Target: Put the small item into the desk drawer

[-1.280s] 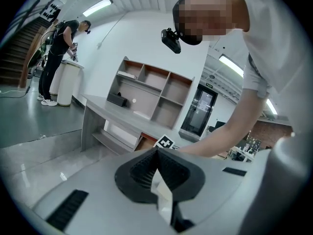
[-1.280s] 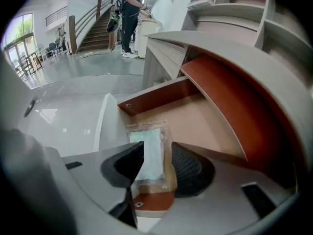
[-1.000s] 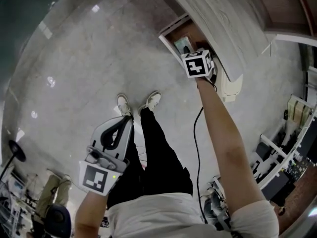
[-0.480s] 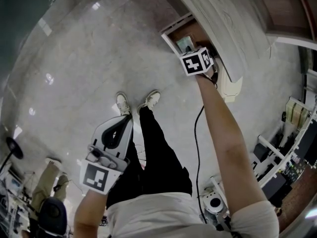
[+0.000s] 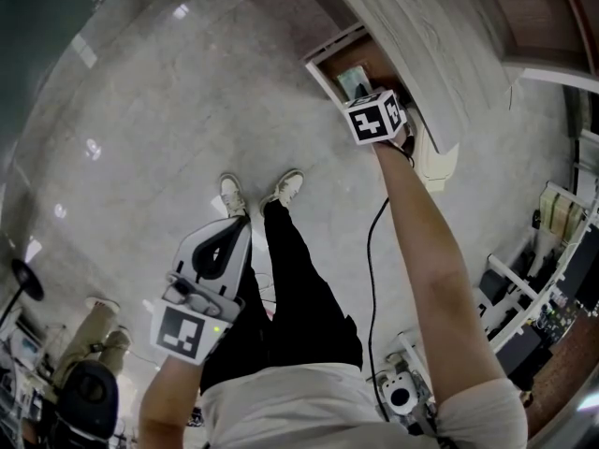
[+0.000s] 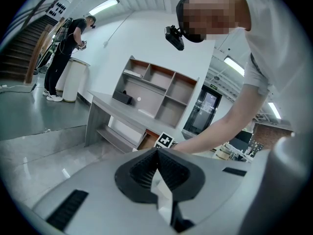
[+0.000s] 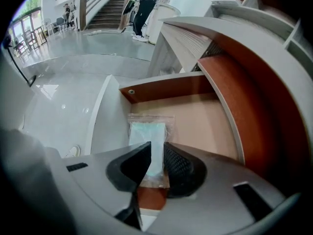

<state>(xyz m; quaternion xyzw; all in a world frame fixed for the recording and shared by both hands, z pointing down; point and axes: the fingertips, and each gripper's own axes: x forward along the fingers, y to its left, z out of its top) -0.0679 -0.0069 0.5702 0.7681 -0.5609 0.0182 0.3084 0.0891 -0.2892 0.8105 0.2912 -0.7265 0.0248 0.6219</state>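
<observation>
The right gripper point(image 7: 157, 146) fingers have just been closing, a slim gap left, clear of the small item point(image 7: 146, 131) lying in the drawer point(image 7: 166, 89); placement looks done; left gripper point(image 6: 157, 152) fingers together.

A: Head view?
B: High overhead, steeply down onto the open brown-lined desk drawer point(image 5: 372, 56).
A: Gripper views?
B: Right: close, down into same drawer point(image 7: 195, 116). Left: level, farther off, facing grey desk point(image 6: 112, 112).
</observation>
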